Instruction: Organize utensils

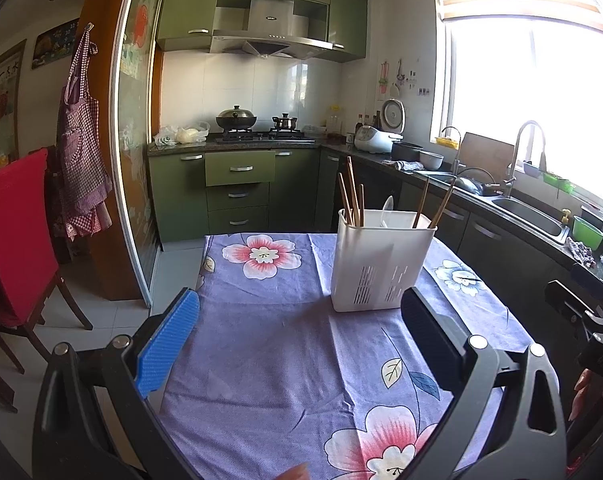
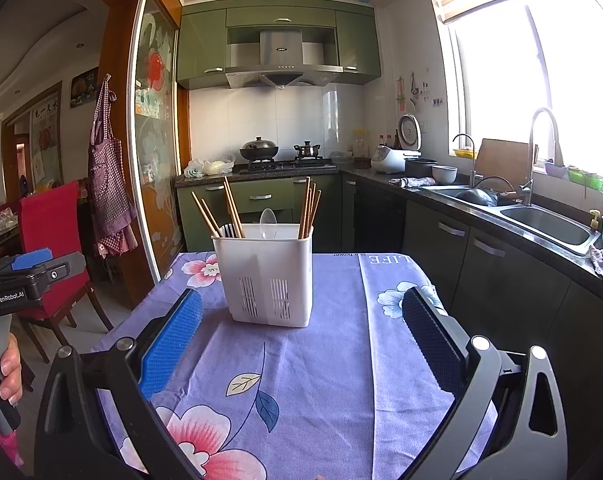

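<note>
A white plastic utensil caddy [image 1: 381, 260] stands upright on the table [image 1: 261, 360], which is covered by a purple cloth printed with pink and white flowers. In the right wrist view the caddy [image 2: 267, 280] sits near the middle of the cloth toward the far edge; slotted vents show low on its front wall. Wooden chopsticks [image 2: 231, 214] lean out of its left compartment, a second bunch of chopsticks [image 2: 309, 212] stands in the right one, and a pale spoon [image 2: 268, 222] rises between them. The left claw [image 1: 299, 344] is spread wide and empty above the cloth, its right finger close in front of the caddy's lower right corner; whether it touches cannot be told. The right claw [image 2: 301, 346] is likewise wide apart and holds nothing, short of the caddy. A hand [image 2: 9, 372] grips the handle of the other gripper at the left edge of the right wrist view. Behind the table are green kitchen cabinets [image 2: 261, 196] and a sink [image 2: 549, 228].
</note>
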Motion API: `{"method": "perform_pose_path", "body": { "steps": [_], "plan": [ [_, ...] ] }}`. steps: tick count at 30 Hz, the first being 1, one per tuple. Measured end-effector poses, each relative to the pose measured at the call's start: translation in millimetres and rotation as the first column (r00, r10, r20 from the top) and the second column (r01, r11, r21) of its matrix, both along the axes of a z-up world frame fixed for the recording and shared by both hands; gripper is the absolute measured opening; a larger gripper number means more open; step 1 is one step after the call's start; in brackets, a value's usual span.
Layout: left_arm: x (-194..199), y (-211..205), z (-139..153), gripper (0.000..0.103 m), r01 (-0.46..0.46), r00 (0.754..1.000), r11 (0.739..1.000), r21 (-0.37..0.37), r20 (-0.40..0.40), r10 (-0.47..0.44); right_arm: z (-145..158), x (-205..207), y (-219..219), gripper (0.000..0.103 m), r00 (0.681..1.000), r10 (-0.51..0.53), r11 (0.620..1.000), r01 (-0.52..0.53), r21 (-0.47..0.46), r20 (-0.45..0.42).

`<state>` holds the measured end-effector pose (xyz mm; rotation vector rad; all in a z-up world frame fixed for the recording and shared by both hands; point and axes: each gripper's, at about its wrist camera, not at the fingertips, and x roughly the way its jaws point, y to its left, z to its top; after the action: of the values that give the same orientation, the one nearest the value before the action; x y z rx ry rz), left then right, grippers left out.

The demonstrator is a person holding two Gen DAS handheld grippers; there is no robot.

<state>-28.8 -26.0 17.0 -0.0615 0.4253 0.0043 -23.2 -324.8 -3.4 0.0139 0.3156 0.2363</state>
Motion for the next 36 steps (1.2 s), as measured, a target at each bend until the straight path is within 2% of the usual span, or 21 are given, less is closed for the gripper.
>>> {"method": "perform_pose_path", "body": {
  "steps": [24,28,32,36],
  "plan": [
    [7.5,-3.4,-0.9,0.096,0.021,0.999,1.000,0.005,-0.030,-0.021,-4.3,5.2,2.5,0.098,1.000,0.000,1.000,0.000,-0.006,-0.014],
    [12.6,-1.7,-2.4,0.096,0.039,0.998,0.999,-0.019,-0.052,-0.040,-6.0,6.3,2.8,0.098,1.000,0.000,1.000,0.000,-0.009,-0.018],
    [19.4,-3.4,-7.3,0.096,0.036,0.996,0.999,-0.004,-0.085,-0.037,-7.3,7.9,2.6,0.098,1.000,0.002,1.000,-0.002,-0.009,-0.024],
    [18.5,-4.1,-9.1,0.096,0.044,0.997,0.999,-0.003,-0.063,-0.044,-7.6,10.1,2.2,0.098,1.000,0.002,1.000,-0.002,-0.009,-0.028]
  ]
}}
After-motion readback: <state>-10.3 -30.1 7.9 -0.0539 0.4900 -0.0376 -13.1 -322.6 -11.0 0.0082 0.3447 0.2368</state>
